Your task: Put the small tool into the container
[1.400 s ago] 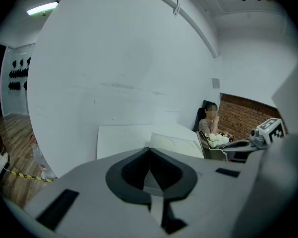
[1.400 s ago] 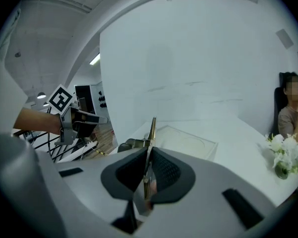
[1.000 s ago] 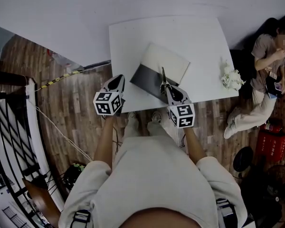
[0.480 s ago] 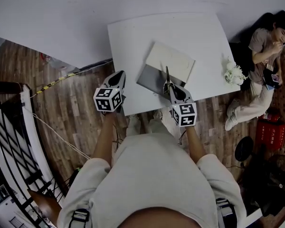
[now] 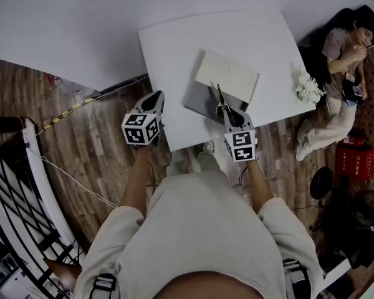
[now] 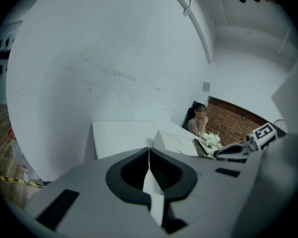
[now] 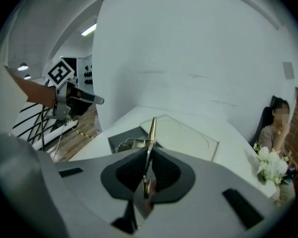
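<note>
Brass-coloured and thin, the small tool (image 7: 151, 133) is clamped edge-on between the pads of my right tongs (image 7: 147, 155), which are closed on its near end, so most of its length sticks out ahead of them. From the head view the small tool (image 5: 219, 96) reaches out from the right tongs (image 5: 224, 109) over the dark grey container (image 5: 202, 99), which sits open near the front edge of the white counter (image 5: 174, 48). The tool is above the container, not down inside it. A flat white lid (image 5: 227, 76) lies just behind the container, touching its far side. In the right gripper view I can see something pale and metallic in the container (image 7: 121, 139), but I cannot tell what it is. My left tongs (image 5: 156, 98) are at the counter's left edge, well apart from the container; their jaws (image 6: 149, 155) are closed together with nothing between them. A bunch of white flowers (image 5: 308, 87) rests at the counter's right edge, and beyond it a person (image 5: 343, 48) sits on the wooden floor (image 5: 81, 142).
</note>
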A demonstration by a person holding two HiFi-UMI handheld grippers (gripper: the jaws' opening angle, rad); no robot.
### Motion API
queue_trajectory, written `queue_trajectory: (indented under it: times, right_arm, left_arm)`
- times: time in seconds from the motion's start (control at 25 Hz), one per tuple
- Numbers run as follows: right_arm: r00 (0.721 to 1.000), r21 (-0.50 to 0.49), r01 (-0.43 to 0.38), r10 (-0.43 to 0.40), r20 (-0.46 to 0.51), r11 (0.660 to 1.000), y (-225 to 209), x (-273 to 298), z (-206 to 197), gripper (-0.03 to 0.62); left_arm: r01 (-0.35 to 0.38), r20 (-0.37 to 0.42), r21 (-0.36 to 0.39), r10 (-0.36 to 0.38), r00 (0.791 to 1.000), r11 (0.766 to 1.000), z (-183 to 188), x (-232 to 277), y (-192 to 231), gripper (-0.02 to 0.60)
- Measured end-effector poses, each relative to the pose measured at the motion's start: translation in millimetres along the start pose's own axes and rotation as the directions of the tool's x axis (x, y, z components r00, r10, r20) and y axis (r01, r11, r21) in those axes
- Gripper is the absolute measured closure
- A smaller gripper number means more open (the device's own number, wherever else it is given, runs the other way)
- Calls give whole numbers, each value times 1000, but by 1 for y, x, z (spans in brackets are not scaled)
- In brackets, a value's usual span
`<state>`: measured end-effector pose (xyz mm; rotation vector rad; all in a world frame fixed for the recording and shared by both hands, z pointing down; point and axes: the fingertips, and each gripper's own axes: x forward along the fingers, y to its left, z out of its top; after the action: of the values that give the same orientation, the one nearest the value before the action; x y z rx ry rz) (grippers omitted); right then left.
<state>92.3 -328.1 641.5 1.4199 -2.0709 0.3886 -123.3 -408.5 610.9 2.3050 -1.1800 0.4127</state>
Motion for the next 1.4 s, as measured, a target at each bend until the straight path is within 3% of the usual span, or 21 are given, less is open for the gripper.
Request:
queue_trajectory:
  times: [0.28, 0.56, 0.84, 1.16, 1.4]
  right_arm:
    - [997, -221, 25, -41, -67, 975, 13, 11, 0, 568]
    - [990, -456, 19, -80, -113, 890, 22, 24, -2, 568]
    - [982, -658, -24, -106, -157, 753, 26, 42, -8, 568]
    - [974, -808, -86, -121, -192, 583, 29, 60, -18, 568]
    - [971, -861, -82, -155, -183, 503, 24, 76, -21, 566]
  left_arm:
    - [17, 3, -9, -17, 1000, 1000, -1, -3, 8, 572]
    - [20, 6, -15, -20, 1000, 1000, -4, -4, 11, 572]
    - [7, 9, -33, -7, 1000, 999, -8, -9, 19, 572]
    - [-6, 18, -43, 7, 1000, 999, -9, -14, 22, 572]
    - [-13, 17, -46, 13, 1000, 999, -10, -13, 25, 572]
